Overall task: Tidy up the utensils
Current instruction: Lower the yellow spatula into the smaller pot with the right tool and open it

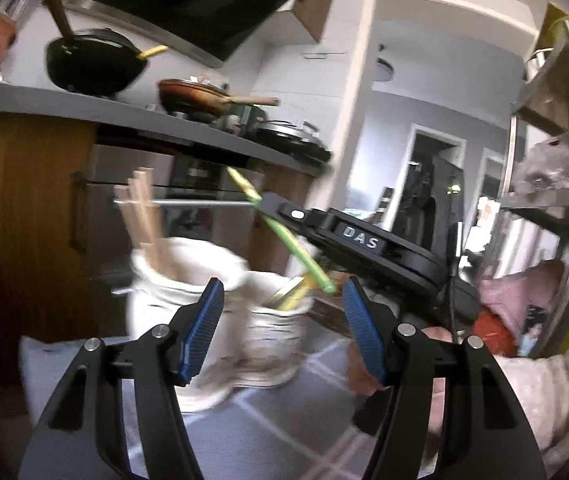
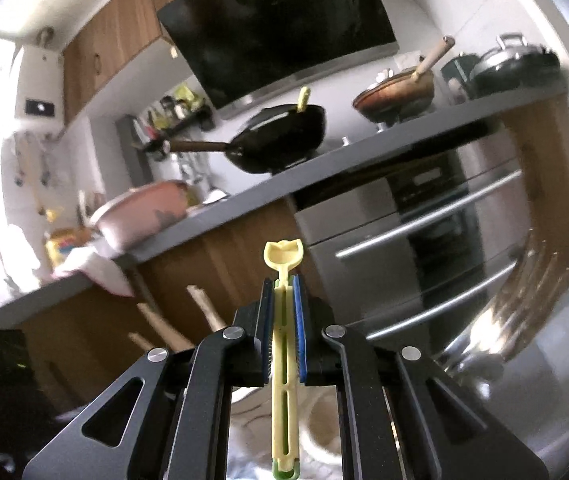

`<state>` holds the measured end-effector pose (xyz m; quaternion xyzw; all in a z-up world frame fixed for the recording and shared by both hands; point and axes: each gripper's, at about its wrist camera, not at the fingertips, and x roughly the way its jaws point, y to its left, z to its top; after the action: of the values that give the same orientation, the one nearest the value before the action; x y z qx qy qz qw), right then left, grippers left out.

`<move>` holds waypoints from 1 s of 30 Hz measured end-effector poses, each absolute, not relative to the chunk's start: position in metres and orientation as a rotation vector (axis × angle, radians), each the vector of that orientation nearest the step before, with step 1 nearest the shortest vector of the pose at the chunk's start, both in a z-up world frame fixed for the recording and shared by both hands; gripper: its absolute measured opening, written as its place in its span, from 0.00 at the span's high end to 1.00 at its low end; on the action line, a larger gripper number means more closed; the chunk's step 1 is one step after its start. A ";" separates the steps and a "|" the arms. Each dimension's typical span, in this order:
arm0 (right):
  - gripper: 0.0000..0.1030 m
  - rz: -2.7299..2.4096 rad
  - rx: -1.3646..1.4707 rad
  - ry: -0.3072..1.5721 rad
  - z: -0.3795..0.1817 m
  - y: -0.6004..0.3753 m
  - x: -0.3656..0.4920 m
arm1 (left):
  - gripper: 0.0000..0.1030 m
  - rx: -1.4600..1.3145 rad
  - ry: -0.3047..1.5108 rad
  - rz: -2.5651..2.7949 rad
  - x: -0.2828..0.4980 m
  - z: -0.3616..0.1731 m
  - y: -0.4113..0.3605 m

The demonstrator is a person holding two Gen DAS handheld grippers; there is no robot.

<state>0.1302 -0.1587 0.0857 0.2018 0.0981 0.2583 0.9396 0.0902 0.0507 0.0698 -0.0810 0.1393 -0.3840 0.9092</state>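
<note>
Between the left gripper [image 1: 282,320] and the counter edge [image 1: 204,136] beyond stand two white jars [image 1: 172,280] bristling with wooden sticks [image 1: 142,208], while open floor [image 1: 276,420] lies near.

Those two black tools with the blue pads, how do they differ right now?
The left tool stands open with nothing between its pads; the right tool is shut on thin yellow and green utensils. The left tool faces two white holders, apart from them; the right tool is above the smaller holder, its utensils slanting down into it. Both have black arms and ribbed blue pads.
</note>
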 end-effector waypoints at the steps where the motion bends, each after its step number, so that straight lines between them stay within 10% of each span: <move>1: 0.90 0.546 0.428 0.198 0.087 -0.161 0.127 | 0.41 -0.171 0.295 -0.807 0.089 0.070 0.046; 30: 0.90 0.708 0.580 0.206 0.081 -0.189 0.106 | 0.85 -0.280 0.455 -0.937 0.105 0.061 0.001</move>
<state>0.1064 -0.1886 0.0815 0.2797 0.0995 0.3410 0.8920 0.1048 0.0013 0.0609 -0.1334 0.2166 -0.4460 0.8581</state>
